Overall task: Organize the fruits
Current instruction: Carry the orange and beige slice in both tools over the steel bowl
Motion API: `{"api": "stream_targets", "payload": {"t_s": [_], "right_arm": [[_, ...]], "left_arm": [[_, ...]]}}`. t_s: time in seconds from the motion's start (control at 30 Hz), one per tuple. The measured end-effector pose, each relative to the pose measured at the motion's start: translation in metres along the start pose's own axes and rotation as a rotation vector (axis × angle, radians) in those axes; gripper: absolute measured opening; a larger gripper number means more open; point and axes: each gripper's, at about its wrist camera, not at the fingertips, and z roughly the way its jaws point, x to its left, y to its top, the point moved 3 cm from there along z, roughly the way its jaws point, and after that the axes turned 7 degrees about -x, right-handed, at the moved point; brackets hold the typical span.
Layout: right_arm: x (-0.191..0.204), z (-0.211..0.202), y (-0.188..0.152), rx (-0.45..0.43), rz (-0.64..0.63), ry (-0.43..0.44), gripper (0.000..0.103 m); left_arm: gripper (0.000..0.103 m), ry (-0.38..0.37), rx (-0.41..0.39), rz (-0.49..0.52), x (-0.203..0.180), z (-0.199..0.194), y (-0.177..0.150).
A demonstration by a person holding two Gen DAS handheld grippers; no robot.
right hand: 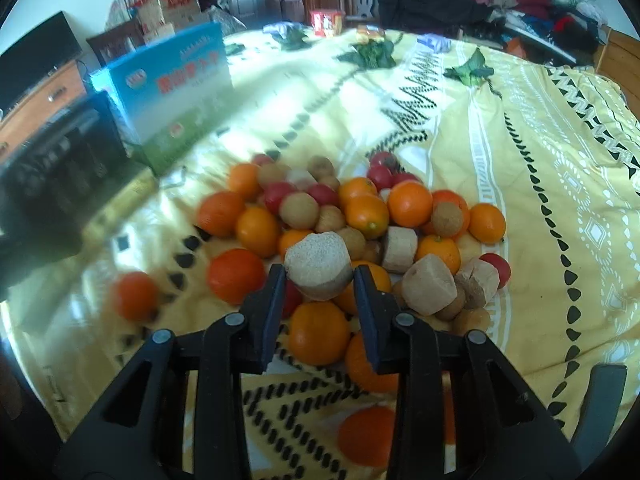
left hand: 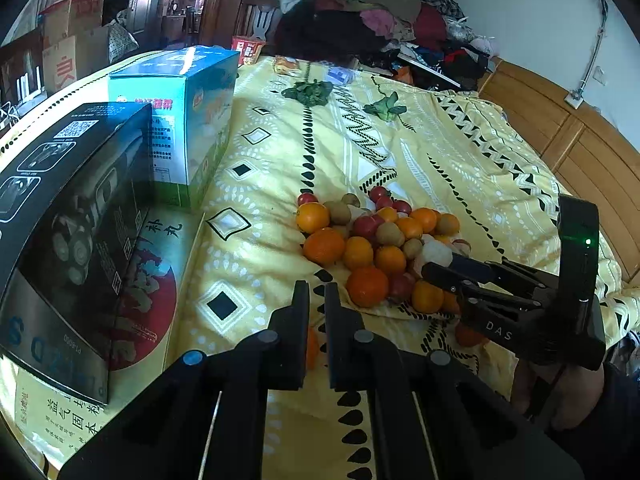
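A pile of fruit (left hand: 376, 244) lies on the yellow patterned bedspread (left hand: 440, 152): oranges, small red fruits, brown kiwis and pale cut chunks. In the right wrist view my right gripper (right hand: 319, 276) is shut on a pale round chunk (right hand: 319, 264) held just above the pile (right hand: 360, 220). In the left wrist view the right gripper (left hand: 434, 270) reaches into the pile from the right. My left gripper (left hand: 317, 292) hovers left of the pile, jaws nearly together and empty, with an orange (left hand: 312, 348) partly hidden behind them.
A black product box (left hand: 68, 232) and a blue-green carton (left hand: 188, 120) stand at the left on a flat printed box (left hand: 152, 312). Leafy greens (left hand: 308, 92) lie further up the bed. Clothes (left hand: 380, 20) are piled at the far end. A wooden bed frame (left hand: 560, 140) runs along the right.
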Motion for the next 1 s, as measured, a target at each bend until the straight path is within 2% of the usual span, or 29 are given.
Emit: {"api": "stream_targets", "payload": {"t_s": [0.07,0.2,0.27,0.4,0.47,0.57,0.63,0.7,0.83,0.93,0.97,1.0], "right_arm": [[0.002,-0.009,0.000,-0.021,0.018,0.007,0.036],[0.000,-0.034,-0.014,-0.046,0.111,0.058,0.036],[0.005,-0.045,-0.029,-0.040,0.140,0.093,0.036],[0.022,-0.049,-0.061,0.012,0.141,0.143,0.036],[0.026,-0.042,-0.075,0.050,0.139,0.153,0.036],[0.027,-0.039,-0.083,0.070,0.135,0.149,0.037],[0.025,-0.039,-0.080,0.067,0.129,0.138,0.042],[0.025,-0.040,-0.081,0.057,0.123,0.135,0.055],[0.026,-0.035,-0.078,0.059,0.113,0.133,0.056],[0.023,-0.029,-0.081,0.073,0.136,0.139,0.055],[0.023,-0.028,-0.082,0.077,0.137,0.136,0.054],[0.023,-0.028,-0.083,0.078,0.131,0.132,0.047]], "left_arm": [[0.006,0.032,-0.012,0.012,0.004,-0.002,-0.004],[0.010,0.031,0.012,0.008,0.014,-0.008,-0.024],[0.028,0.045,0.028,0.004,0.017,-0.007,-0.036],[0.038,0.061,0.024,0.001,0.017,0.001,-0.045],[0.053,0.075,0.017,0.010,0.017,0.008,-0.045],[0.071,0.099,0.005,0.026,0.016,0.019,-0.043],[0.076,0.116,0.003,0.033,0.017,0.028,-0.042],[0.077,0.137,-0.013,0.045,0.017,0.034,-0.041],[0.077,0.159,-0.020,0.063,0.015,0.042,-0.039],[0.042,0.143,0.035,0.071,0.012,0.050,-0.045],[0.042,0.148,0.038,0.078,0.012,0.050,-0.048],[0.042,0.149,0.030,0.087,0.011,0.050,-0.050]]}}
